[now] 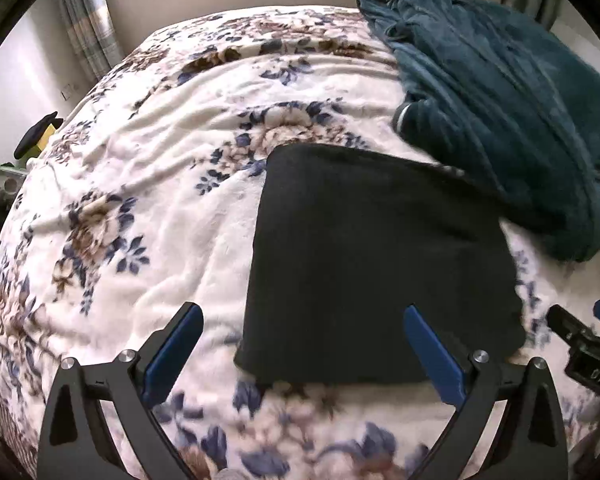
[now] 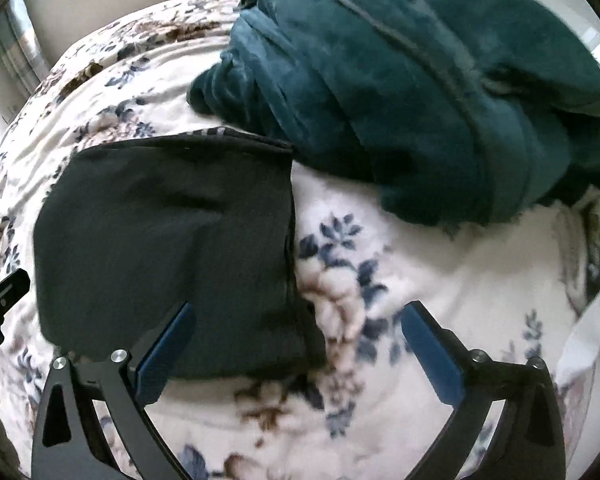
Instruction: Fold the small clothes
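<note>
Two tools, left [image 1: 302, 318] and right [image 2: 296, 316], both wide apart and empty-jawed above the folded black garment [image 1: 376, 264].

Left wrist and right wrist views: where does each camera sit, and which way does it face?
Left wrist: on the left gripper, looking down over its open fingers at the black garment; the right gripper shows at the right edge.
Right wrist: on the right gripper, open, facing the floral blanket.
Shared: black garment, teal robe, blanket.
</note>
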`<state>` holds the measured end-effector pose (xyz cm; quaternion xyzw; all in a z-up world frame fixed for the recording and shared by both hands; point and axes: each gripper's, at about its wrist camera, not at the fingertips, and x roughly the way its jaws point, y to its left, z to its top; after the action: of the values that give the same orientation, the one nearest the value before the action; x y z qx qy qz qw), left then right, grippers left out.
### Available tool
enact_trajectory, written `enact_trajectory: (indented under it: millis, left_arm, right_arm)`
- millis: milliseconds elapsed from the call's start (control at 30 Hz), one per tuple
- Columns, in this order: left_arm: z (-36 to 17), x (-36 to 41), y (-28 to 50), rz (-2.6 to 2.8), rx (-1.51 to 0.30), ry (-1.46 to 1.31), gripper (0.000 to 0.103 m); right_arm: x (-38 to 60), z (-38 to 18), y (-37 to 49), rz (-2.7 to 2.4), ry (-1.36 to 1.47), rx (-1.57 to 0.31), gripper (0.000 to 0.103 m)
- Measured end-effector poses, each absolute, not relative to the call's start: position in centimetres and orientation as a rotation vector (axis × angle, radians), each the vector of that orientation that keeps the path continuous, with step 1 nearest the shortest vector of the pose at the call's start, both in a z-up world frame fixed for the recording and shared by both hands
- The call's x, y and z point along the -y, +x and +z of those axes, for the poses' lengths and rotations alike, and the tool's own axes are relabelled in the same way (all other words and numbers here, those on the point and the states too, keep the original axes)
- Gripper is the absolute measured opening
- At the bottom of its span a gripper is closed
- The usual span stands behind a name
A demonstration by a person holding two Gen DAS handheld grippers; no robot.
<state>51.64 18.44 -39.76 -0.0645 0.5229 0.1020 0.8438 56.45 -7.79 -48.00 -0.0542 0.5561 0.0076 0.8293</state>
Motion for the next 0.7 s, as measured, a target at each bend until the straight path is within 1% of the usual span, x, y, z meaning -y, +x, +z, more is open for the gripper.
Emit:
enact_trajectory:
  millis: [167,333,700]
  left_arm:
    - [-35.5,-17.3,49.0,0.226,-1.07,-0.149,0.103]
    - [-30.0,-15.7,45.5,0.222,-1.023,-0.135,0.103]
    - [-16.0,-11.9,34.9,0.19,-0.914,-0.094,0.103]
  right_arm:
    - [8.3,-43.1,52.7,-0.007,-0.13,-1.131,0.103]
    - [8.5,-37.0,48.8,-0.001,-0.131,-1.079,0.103]
    - [10.4,-19.6,37.3,0.022,-0.113,-0.907,0.103]
